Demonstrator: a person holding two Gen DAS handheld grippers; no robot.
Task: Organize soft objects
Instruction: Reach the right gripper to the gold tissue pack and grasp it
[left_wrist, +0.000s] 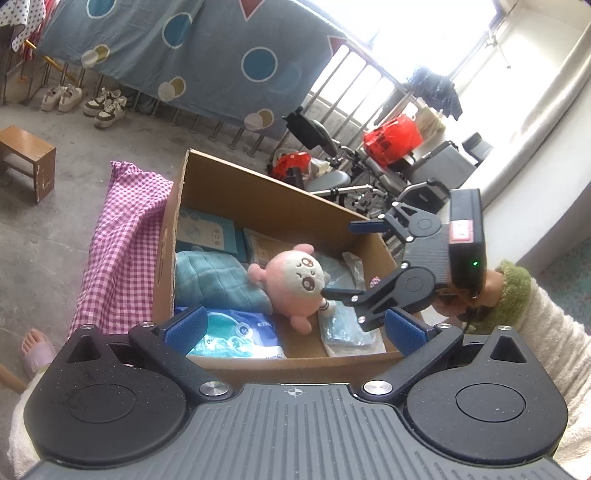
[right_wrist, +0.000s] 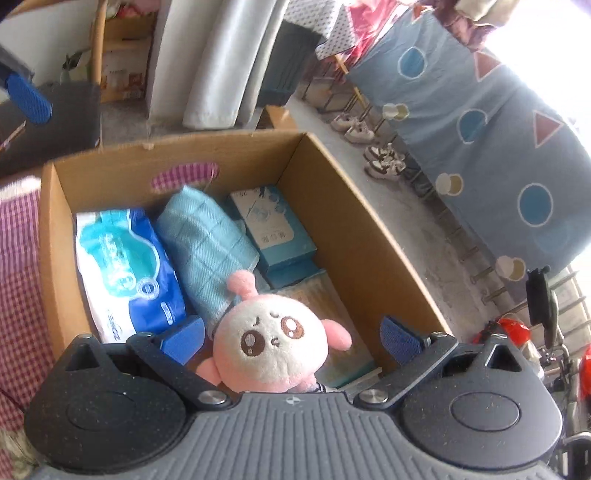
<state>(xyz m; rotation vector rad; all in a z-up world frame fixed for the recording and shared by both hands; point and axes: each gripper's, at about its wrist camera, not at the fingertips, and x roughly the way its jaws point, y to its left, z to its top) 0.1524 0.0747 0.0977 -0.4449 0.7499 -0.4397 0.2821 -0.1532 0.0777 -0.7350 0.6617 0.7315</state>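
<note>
The right gripper (right_wrist: 291, 338) is seen with jaws spread wide; the pink plush toy (right_wrist: 271, 343) sits between them at lower centre, but no contact of either blue pad with it is visible. In the left wrist view the right gripper (left_wrist: 341, 260) is placed at centre right, its lower finger close beside the plush toy (left_wrist: 291, 277); whether it touches cannot be told. The left gripper (left_wrist: 293, 326) is likewise held spread and empty, low in the frame above the near wall of the cardboard box (left_wrist: 266, 201).

The toy is found inside the box, lying against a folded teal towel (left_wrist: 218, 278), with a blue wipes pack (left_wrist: 240, 338) at the near side and teal cartons (left_wrist: 205, 230) at the far end.

The step in hand is judged to be either the release or the seizing of the toy; which cannot be told. The next move calls for the right jaws either to be closed squarely on the head or to be lifted clear.

Only the left view shows the pink gingham cloth (left_wrist: 122, 243) draped beside the box and the flat clear packets (left_wrist: 347, 326) under the right gripper. Only the right view shows the toy's face head-on and the cut handle hole (right_wrist: 184, 179).
</note>
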